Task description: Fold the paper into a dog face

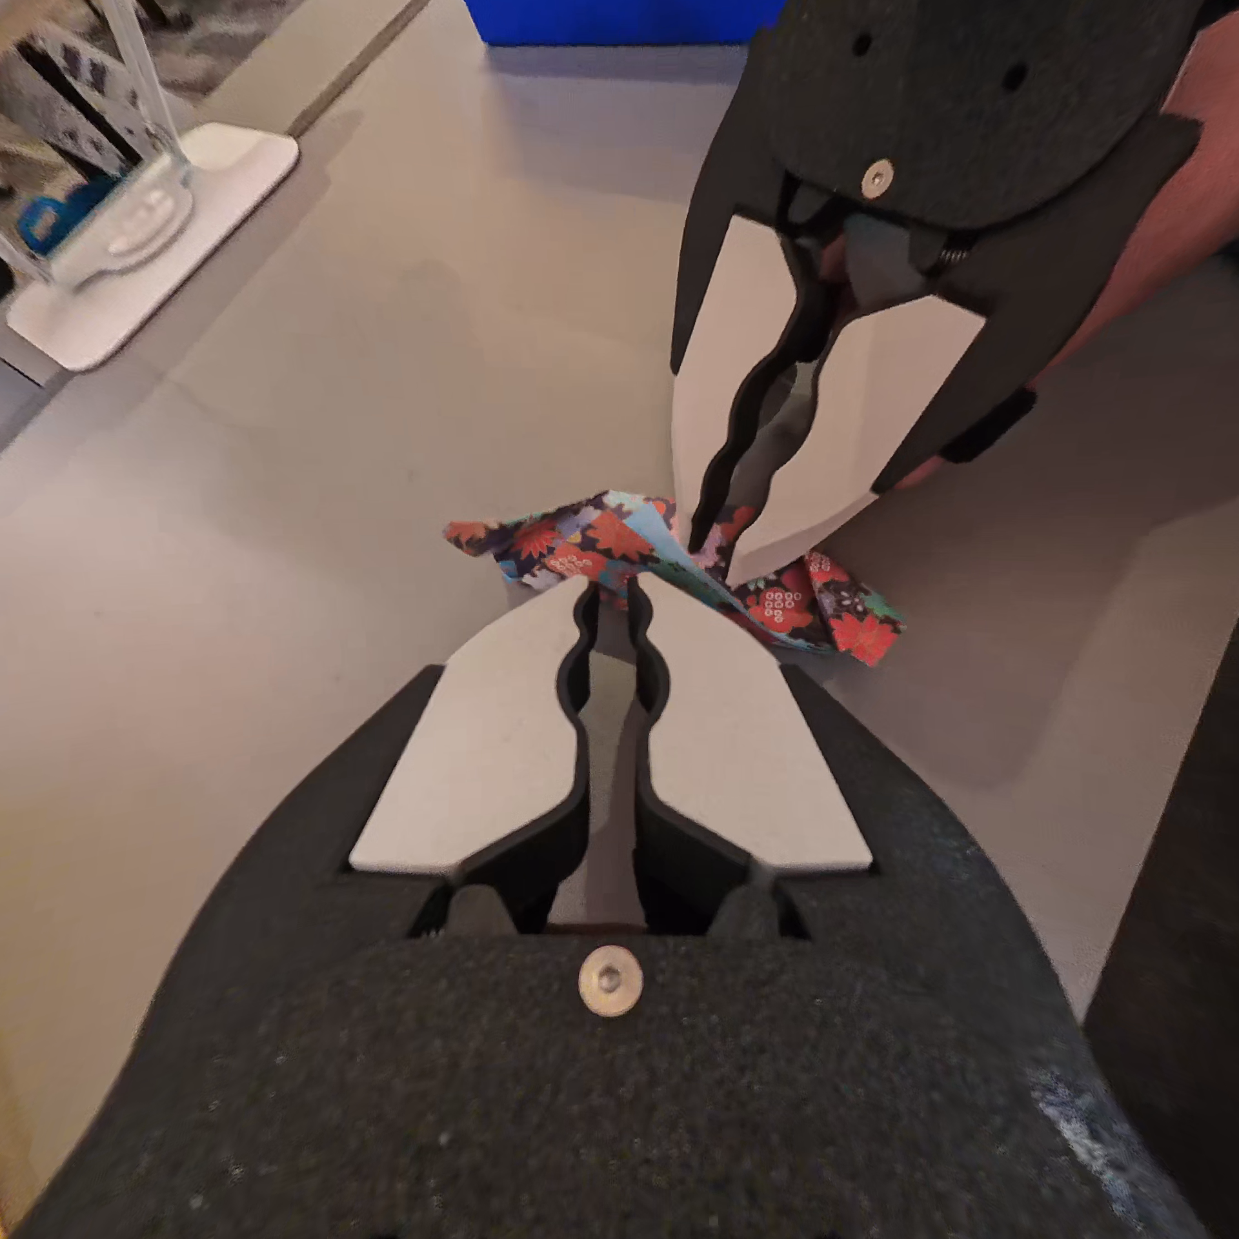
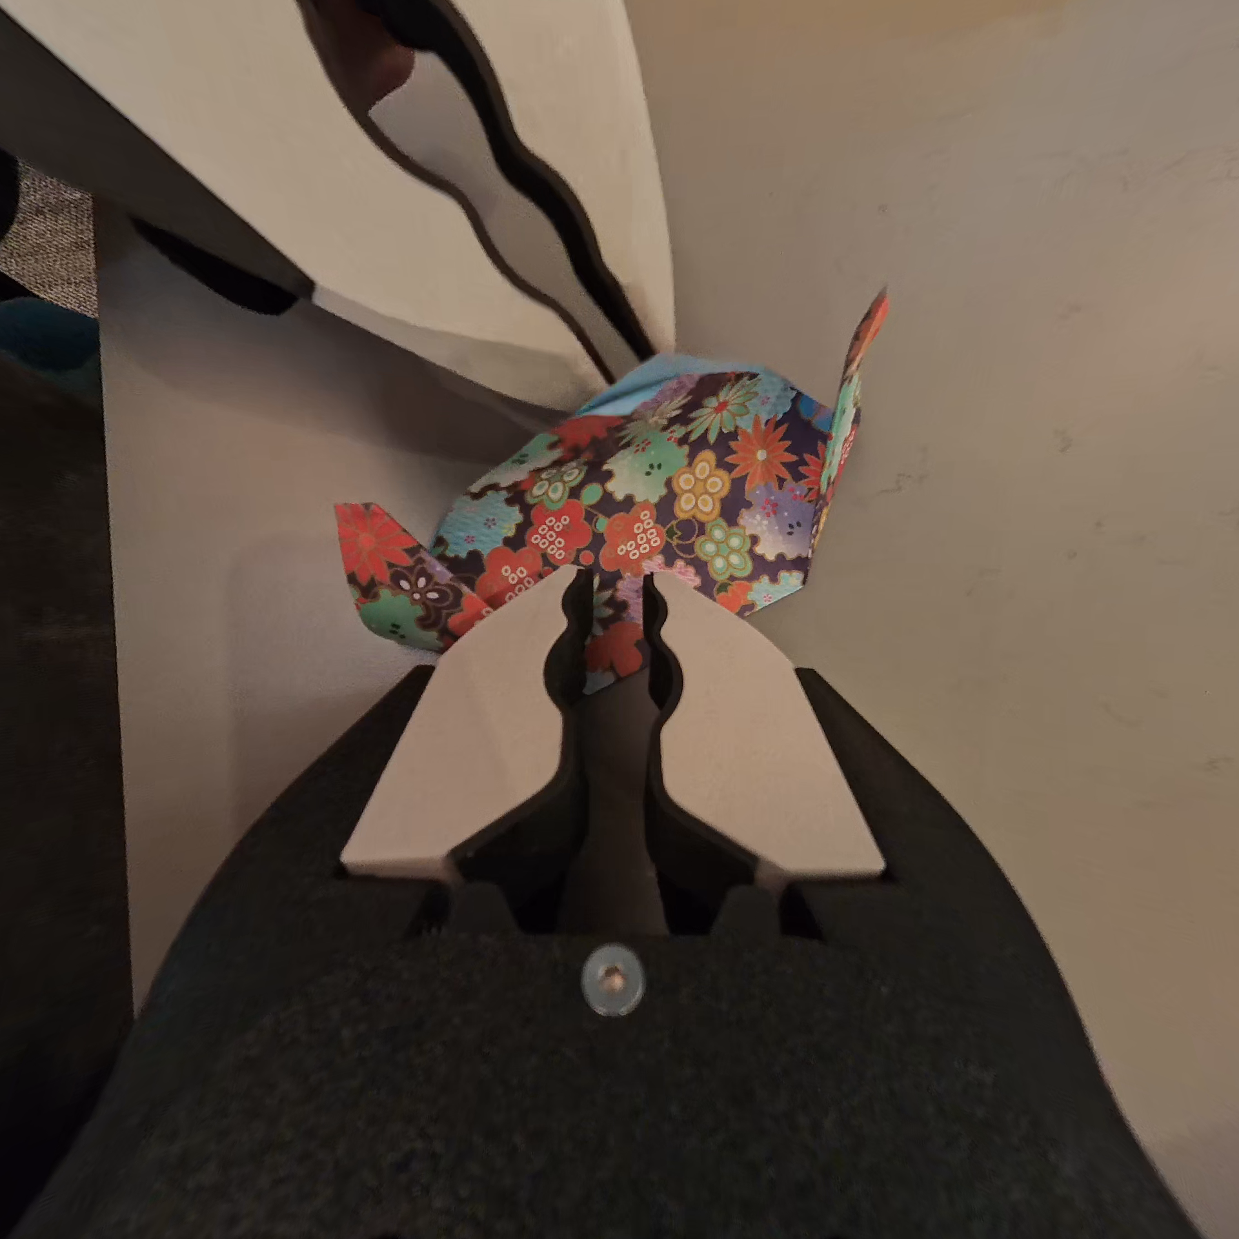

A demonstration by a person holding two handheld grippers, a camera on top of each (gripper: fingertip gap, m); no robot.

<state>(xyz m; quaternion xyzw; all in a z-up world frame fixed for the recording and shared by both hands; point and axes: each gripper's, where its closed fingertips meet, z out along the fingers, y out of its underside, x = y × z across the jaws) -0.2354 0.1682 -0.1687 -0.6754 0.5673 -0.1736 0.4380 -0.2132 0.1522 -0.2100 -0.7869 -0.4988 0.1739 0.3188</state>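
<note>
My left gripper (image 1: pixel 611 590) pinches one edge of the partly folded, flower-patterned origami paper (image 1: pixel 590 546), its fingers nearly closed on it. My right gripper (image 2: pixel 615 590) clamps the opposite edge, fingers narrowed around the sheet. The paper hangs crumpled between both, just above the plain grey desk (image 1: pixel 335 416), away from its edges.

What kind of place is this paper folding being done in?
Probably an office or lab workbench: a plain grey table, a white flat-based stand at its far corner, a blue bin at the far edge. Each hand-held gripper pinches the floral paper.
</note>
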